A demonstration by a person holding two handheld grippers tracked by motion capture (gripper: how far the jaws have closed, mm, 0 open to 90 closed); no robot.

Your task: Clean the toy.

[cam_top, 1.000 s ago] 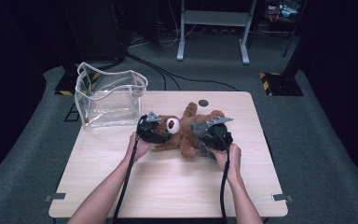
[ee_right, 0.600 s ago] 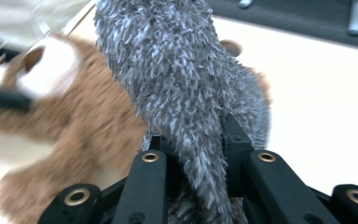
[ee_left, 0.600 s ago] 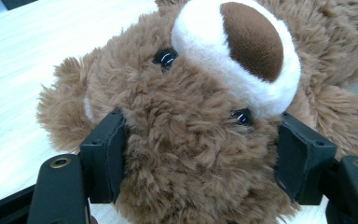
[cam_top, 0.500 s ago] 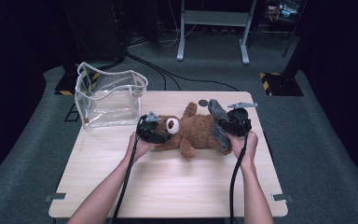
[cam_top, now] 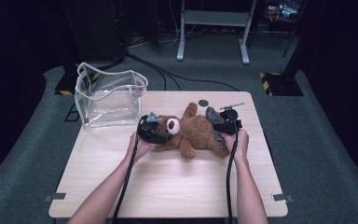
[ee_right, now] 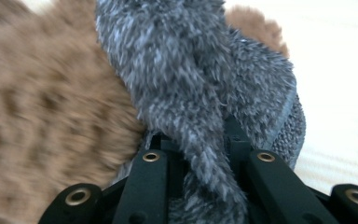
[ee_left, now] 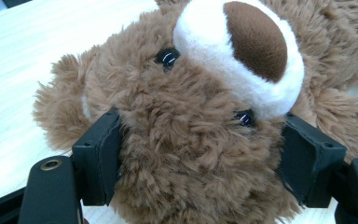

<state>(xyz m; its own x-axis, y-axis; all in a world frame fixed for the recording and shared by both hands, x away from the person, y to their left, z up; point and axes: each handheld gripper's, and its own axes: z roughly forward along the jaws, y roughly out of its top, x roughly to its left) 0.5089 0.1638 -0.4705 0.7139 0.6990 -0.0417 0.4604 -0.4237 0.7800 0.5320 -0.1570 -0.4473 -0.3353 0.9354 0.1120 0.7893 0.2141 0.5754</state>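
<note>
Jaws of left gripper (ee_left: 200,154) easing round fuzzy brown teddy (ee_left: 205,107) head; grey sock (ee_right: 200,88).

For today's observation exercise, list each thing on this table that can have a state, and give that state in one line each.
Teddy bear: lying on its back on the table.
Grey sock: pinched between the right gripper's jaws, at the bear's foot.
Left gripper: jaws astride the bear's head, just been opening.
Clear bag: upright, top open, apart from the bear.
</note>
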